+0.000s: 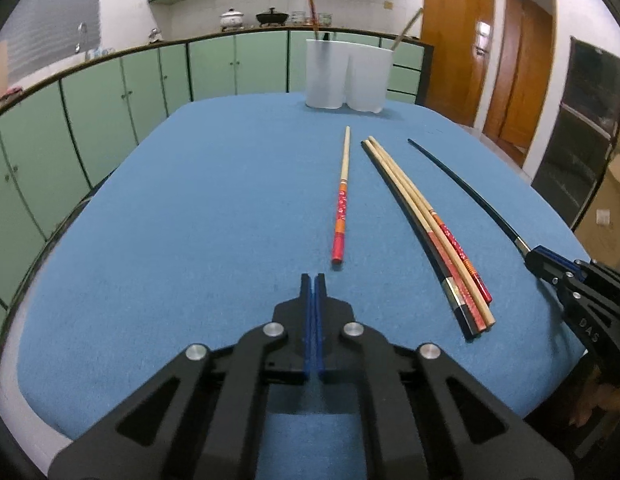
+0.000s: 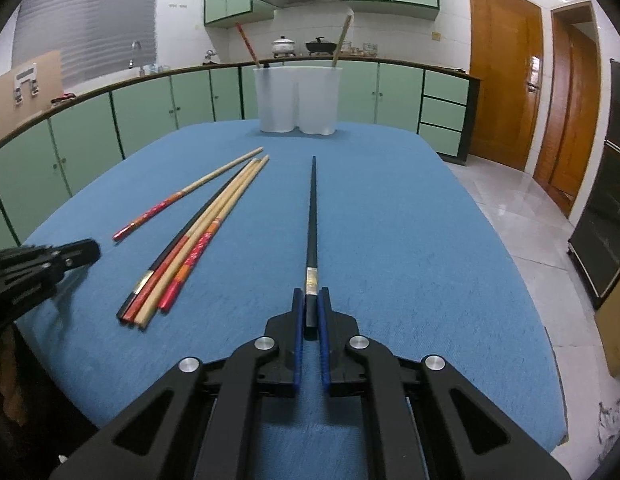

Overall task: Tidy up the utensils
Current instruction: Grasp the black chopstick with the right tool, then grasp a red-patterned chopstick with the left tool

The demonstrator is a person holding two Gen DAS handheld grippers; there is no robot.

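Ahead of the closed, empty left gripper (image 1: 314, 280): single red-ended chopstick (image 1: 341, 200), long axis pointing away toward white holder (image 1: 345, 74); bundle (image 1: 429, 236) off to the right.

Then, right view: right gripper (image 2: 311, 300) clamped on black chopstick (image 2: 312, 216), tip aimed straight at holder (image 2: 298, 100).

My left wrist cam low over table's (image 1: 190, 184) near edge, angled down-fwd, right wrist cam same – set further right, both share blue top, white holder (image 1: 345, 76) at far end, each other's gripper at frame edge.
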